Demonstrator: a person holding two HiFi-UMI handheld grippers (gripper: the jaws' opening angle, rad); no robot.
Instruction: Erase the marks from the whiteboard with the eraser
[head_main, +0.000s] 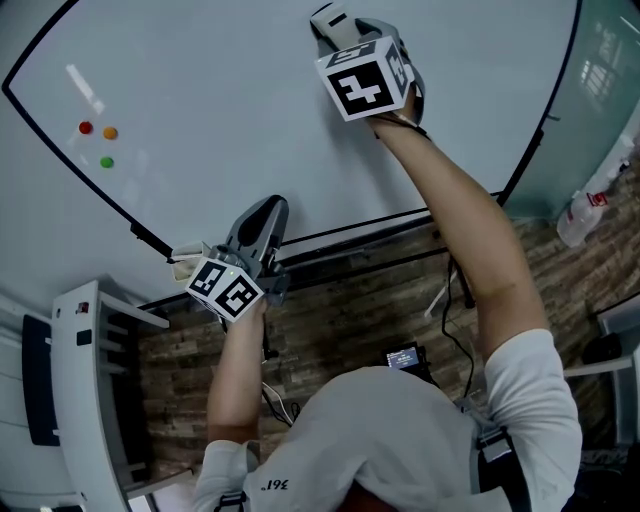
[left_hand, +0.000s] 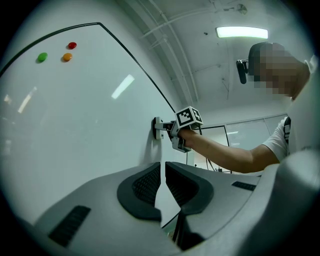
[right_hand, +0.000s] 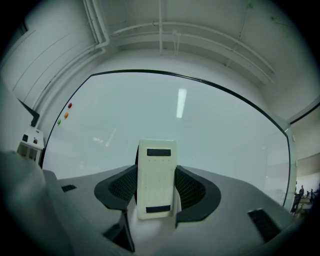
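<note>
My right gripper (right_hand: 156, 186) pinches the eraser (right_hand: 156, 177) upright between its fingers (right_hand: 192, 189), pressed against the whiteboard (head_main: 230, 90) near the top of the head view. My left gripper (left_hand: 162, 186), fingers almost together and empty, hangs by the board's lower edge.

I saw the whiteboard (head_main: 250, 90) was glossy and smooth, throwing back glare. The eraser (right_hand: 156, 177) looked like matt cream plastic, and the jaw pads (right_hand: 192, 187) were dark and finely ribbed.

Left gripper (left_hand: 163, 175), right gripper (right_hand: 156, 185) grey, black ribbed pads (left_hand: 145, 187); black-white marker cubes (head_main: 365, 85); white short-sleeved shirt (head_main: 400, 440)
</note>
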